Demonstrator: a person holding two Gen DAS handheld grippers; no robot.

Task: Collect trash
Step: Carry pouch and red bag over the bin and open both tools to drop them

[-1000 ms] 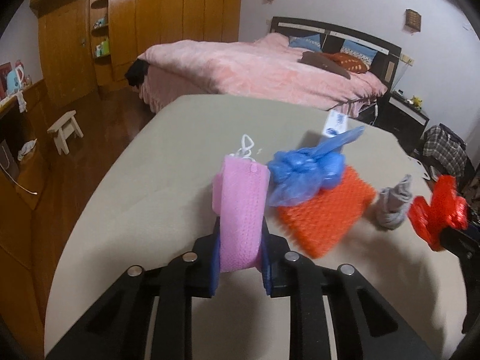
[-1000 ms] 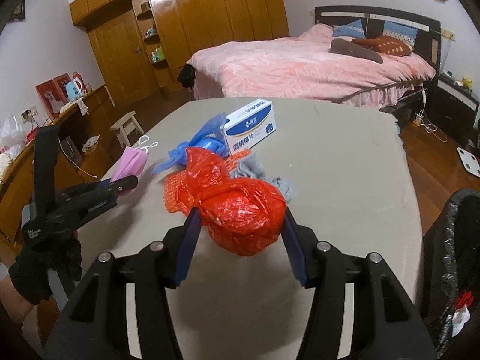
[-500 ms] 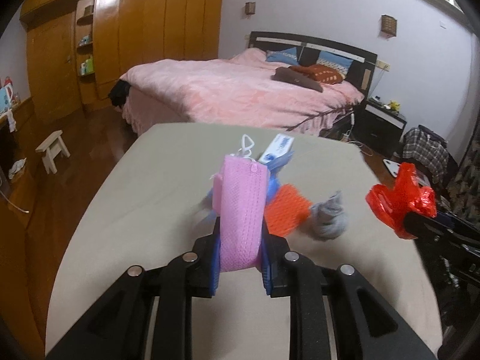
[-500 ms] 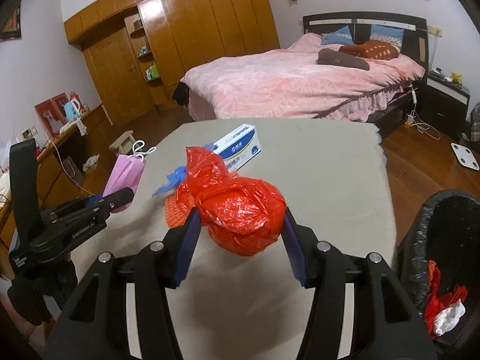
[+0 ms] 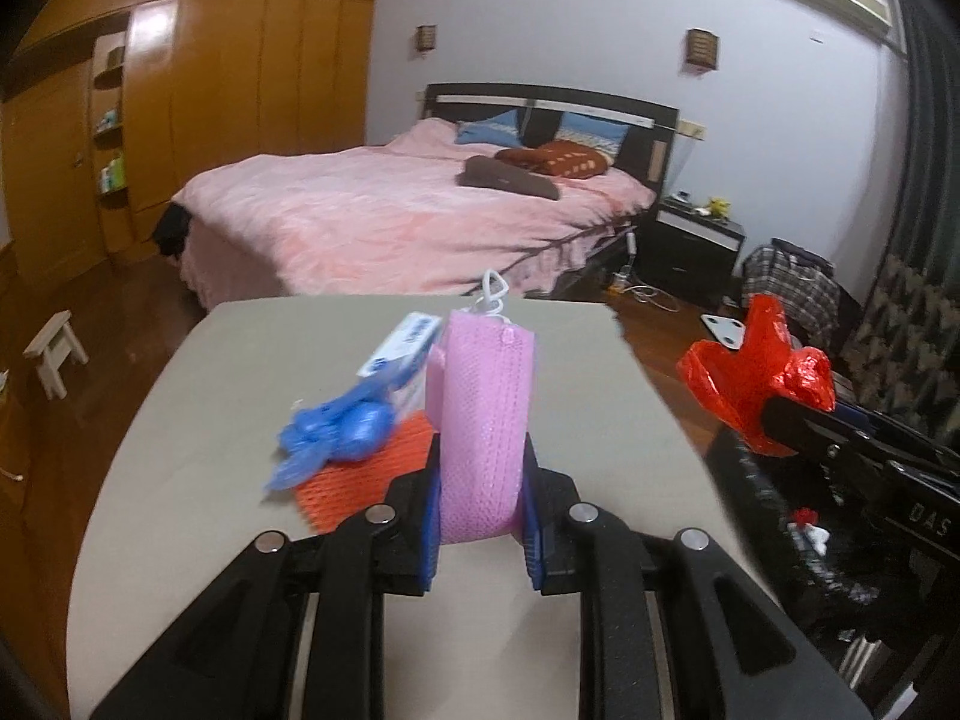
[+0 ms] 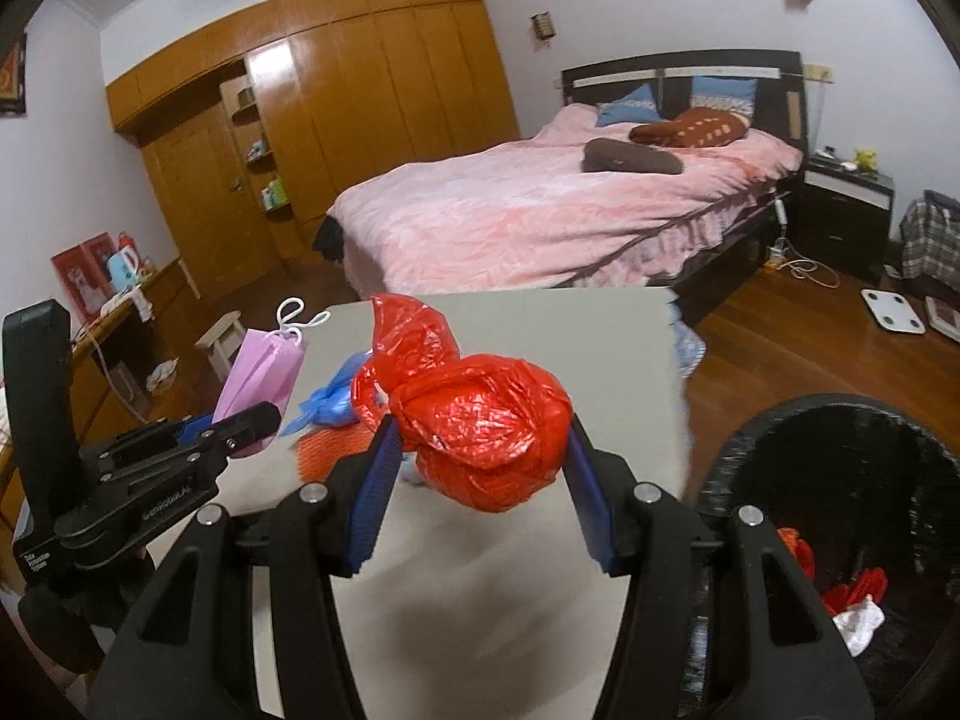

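Left gripper [image 5: 480, 516] jaws clamp a folded pink face mask [image 5: 485, 426]. Right gripper [image 6: 477, 480] jaws grip a knotted red plastic bag [image 6: 480, 420]. Only the right view shows inside the black-lined bin [image 6: 780, 426], right of its jaws, holding apparently red and white scraps [image 6: 852, 600].

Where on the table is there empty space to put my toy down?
Bare table lies left of and beyond the pile, toward the bed. It is crowded where the blue bag, orange net and box sit together.
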